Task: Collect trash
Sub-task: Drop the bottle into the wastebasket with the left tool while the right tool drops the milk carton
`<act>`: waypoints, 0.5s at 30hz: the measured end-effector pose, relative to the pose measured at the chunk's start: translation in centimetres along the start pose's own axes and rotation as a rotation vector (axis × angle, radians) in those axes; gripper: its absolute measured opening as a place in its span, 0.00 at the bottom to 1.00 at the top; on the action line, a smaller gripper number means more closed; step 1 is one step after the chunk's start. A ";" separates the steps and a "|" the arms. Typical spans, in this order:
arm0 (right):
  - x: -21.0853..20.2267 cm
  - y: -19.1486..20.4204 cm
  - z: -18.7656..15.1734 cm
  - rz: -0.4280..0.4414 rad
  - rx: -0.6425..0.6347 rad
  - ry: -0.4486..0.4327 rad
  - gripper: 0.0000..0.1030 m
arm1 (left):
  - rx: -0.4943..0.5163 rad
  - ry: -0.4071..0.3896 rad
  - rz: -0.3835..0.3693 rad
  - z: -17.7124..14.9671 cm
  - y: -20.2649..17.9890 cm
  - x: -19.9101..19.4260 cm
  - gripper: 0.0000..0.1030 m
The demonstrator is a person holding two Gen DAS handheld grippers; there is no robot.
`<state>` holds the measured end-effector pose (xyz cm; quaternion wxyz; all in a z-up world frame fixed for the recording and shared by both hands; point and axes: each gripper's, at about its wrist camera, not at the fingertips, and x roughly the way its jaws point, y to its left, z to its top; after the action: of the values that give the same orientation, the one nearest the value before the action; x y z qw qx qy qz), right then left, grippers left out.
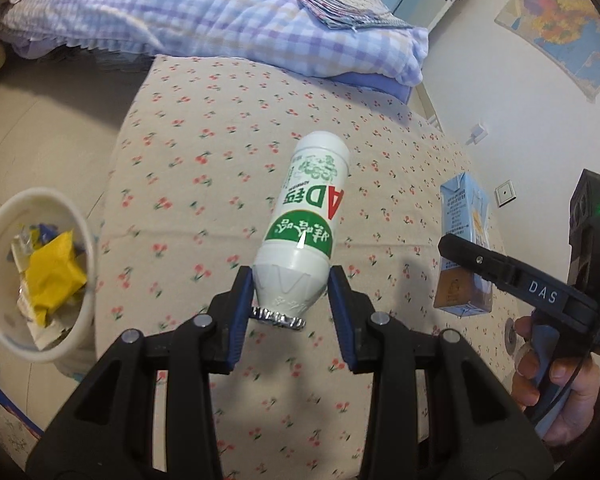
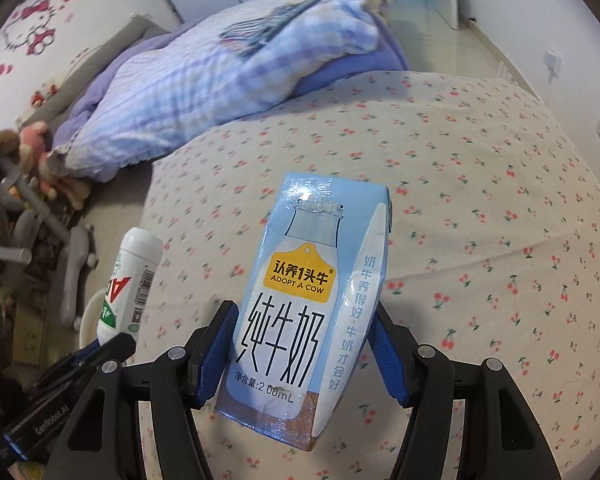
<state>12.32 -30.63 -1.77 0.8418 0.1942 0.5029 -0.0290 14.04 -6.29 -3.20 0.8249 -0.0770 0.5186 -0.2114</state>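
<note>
At frame centre, left wrist view: the left gripper (image 1: 290,292) clamps the white bottle (image 1: 304,224) by its neck end, blue pads on both sides
Bottle position: held above the cherry-print bedsheet (image 1: 204,152), base pointing to the upper frame, foil-rimmed mouth toward the camera
Bottle look: white plastic, green and red label reading upside down
At frame centre, right wrist view: the right gripper (image 2: 304,344) grips the milk carton (image 2: 312,300) by its lower sides
Carton look: pale blue, yellow "ADOPT A COW" badge, brown band at the bottom, upright and slightly tilted
Left edge, left wrist view: white trash bin (image 1: 4,216) holding yellow wrapper (image 1: 54,272) and other scraps
Upper frame: checked quilt (image 1: 188,12) on the bed
</note>
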 end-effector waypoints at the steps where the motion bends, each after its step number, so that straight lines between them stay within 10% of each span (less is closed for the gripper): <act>1: -0.1 0.6 -0.4 0.007 -0.018 -0.006 0.64 | -0.007 -0.002 -0.002 -0.3 0.6 -0.4 0.39; 15: 1.1 11.1 -4.6 0.163 -0.229 0.036 0.64 | -0.224 -0.079 0.050 -3.4 11.6 -6.7 0.39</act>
<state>11.76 -18.61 -1.36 0.8489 0.1377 0.5003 0.1005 11.63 7.30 -3.17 0.8360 -0.1640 0.5078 -0.1280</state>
